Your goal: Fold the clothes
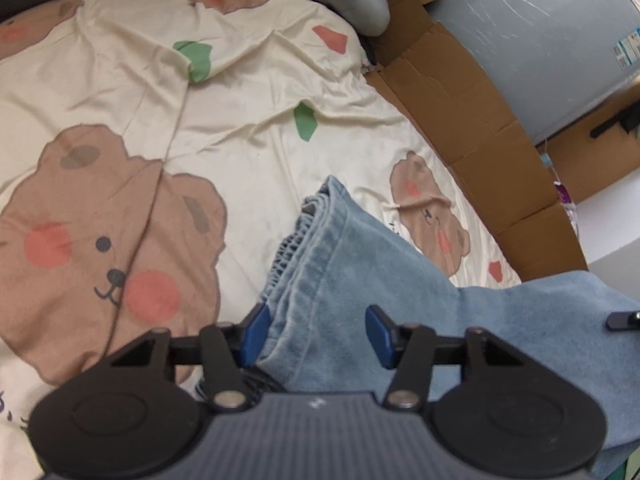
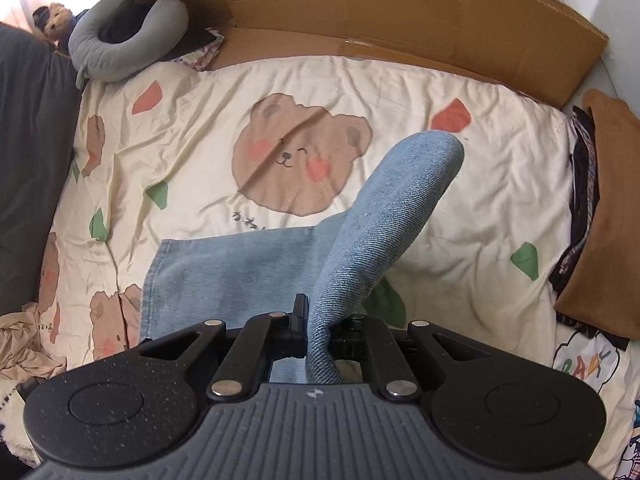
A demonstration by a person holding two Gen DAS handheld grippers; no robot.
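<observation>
Light blue jeans (image 1: 340,264) lie on a cream bedsheet with bear prints (image 1: 224,120). In the left wrist view my left gripper (image 1: 318,330) is open, its blue pads either side of the stacked leg hems, with clear gaps to the cloth. In the right wrist view my right gripper (image 2: 320,326) is shut on a fold of the jeans (image 2: 384,216), which rises as a raised loop above the flat part of the jeans (image 2: 224,272). The right gripper's tip also shows at the left wrist view's right edge (image 1: 622,320).
Flattened cardboard (image 2: 400,20) lines the bed's far side. A grey neck pillow (image 2: 124,40) and a plush toy (image 2: 54,18) lie at the back left. A brown cushion (image 2: 608,208) over dark clothes sits at right. A grey-blue box (image 1: 540,40) stands beyond the cardboard.
</observation>
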